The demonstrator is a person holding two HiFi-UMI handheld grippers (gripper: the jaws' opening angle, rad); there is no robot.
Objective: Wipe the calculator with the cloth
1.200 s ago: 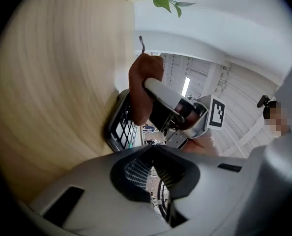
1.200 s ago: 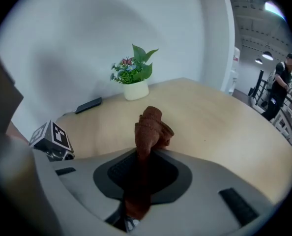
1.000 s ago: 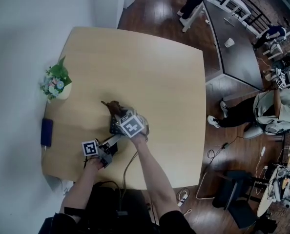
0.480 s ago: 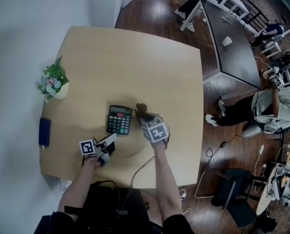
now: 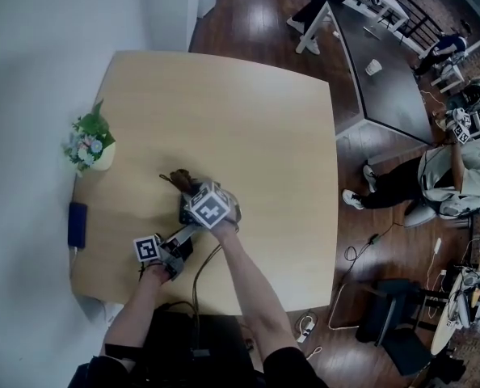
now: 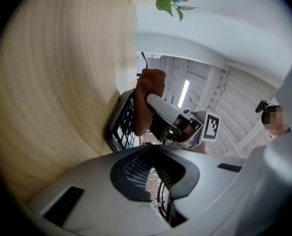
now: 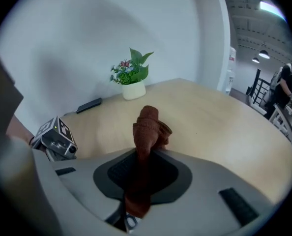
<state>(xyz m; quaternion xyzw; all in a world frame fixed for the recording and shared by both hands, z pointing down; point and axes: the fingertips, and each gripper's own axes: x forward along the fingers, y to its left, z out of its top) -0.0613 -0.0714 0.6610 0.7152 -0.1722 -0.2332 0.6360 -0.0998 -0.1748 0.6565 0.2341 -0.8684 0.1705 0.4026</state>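
The black calculator [image 6: 120, 127] lies on the light wooden table [image 5: 248, 120]. In the head view my right gripper [image 5: 193, 194] covers almost all of it. That gripper [image 7: 138, 178] is shut on a brown cloth [image 7: 147, 127], which sticks out past the jaws. The cloth [image 5: 181, 179] hangs over the calculator's far left part. In the left gripper view the cloth [image 6: 147, 97] rests on the keys. My left gripper [image 5: 190, 233] is shut with nothing between its jaws, and its tip is at the calculator's near edge. Whether it touches the calculator is hidden.
A small potted plant [image 5: 90, 142] stands at the table's left edge, with a flat dark device [image 5: 77, 223] nearer along that edge. Cables run off the table's near edge. To the right, beyond the table, are a dark desk [image 5: 385, 79] and a seated person [image 5: 454, 176].
Half a second ago my right gripper held the cloth to the right of the bared calculator. It has swung back left over it, as a second ago. My left gripper stayed put.
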